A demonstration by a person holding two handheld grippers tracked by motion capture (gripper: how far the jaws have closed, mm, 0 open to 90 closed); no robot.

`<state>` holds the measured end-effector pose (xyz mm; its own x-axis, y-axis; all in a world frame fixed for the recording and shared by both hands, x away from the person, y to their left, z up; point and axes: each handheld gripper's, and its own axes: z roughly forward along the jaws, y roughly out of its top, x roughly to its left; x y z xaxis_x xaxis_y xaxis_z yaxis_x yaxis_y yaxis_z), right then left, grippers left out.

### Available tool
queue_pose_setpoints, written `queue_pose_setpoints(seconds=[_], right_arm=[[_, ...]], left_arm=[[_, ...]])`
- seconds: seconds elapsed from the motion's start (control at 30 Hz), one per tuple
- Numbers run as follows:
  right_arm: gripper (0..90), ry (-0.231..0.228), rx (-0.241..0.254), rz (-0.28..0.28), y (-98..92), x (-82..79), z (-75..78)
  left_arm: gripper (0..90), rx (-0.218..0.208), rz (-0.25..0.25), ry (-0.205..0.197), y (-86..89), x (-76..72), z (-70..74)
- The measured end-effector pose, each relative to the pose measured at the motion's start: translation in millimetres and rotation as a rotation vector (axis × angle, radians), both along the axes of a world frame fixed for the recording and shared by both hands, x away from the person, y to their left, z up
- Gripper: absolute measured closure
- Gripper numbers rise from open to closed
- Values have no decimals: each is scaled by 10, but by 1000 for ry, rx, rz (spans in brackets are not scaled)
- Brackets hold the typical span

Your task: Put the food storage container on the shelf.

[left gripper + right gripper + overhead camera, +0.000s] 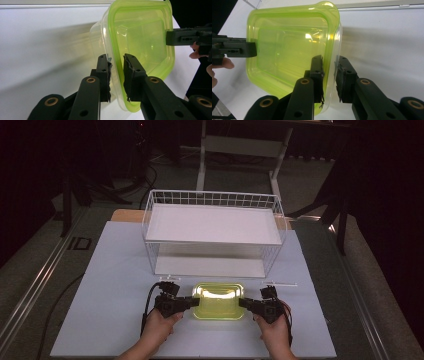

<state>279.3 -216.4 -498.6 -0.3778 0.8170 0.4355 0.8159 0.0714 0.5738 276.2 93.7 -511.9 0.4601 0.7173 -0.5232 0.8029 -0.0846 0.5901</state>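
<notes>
The left gripper (191, 302) straddles the rim of the green-lidded container (218, 301) (sitting on the desk (115, 320) before the wire basket (212, 231)), jaws not quite clamped; the right gripper (245, 303) likewise; squeeze evenly, lift level; only the gripper views reveal those gaps.

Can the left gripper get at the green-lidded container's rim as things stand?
Probably yes: the left gripper already has its jaws astride the container rim, nothing between them, though a gap still shows.
</notes>
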Motion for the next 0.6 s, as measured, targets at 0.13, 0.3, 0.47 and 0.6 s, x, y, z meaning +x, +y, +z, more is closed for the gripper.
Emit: queue_pose_setpoints(seconds=[0.13, 0.3, 0.47, 0.6], right_arm=[[788, -11, -17, -2, 21, -43, 29], [790, -20, -10, 4, 27, -52, 71], [791, -37, 8, -2, 28, -12, 156], [790, -75, 41, -12, 46, 76, 314]], left_arm=[[798, 17, 5, -1, -10, -28, 27], [804, 20, 9, -21, 3, -13, 104], [804, 13, 17, -42, 22, 34, 206], [807, -5, 37, -73, 55, 100, 351]])
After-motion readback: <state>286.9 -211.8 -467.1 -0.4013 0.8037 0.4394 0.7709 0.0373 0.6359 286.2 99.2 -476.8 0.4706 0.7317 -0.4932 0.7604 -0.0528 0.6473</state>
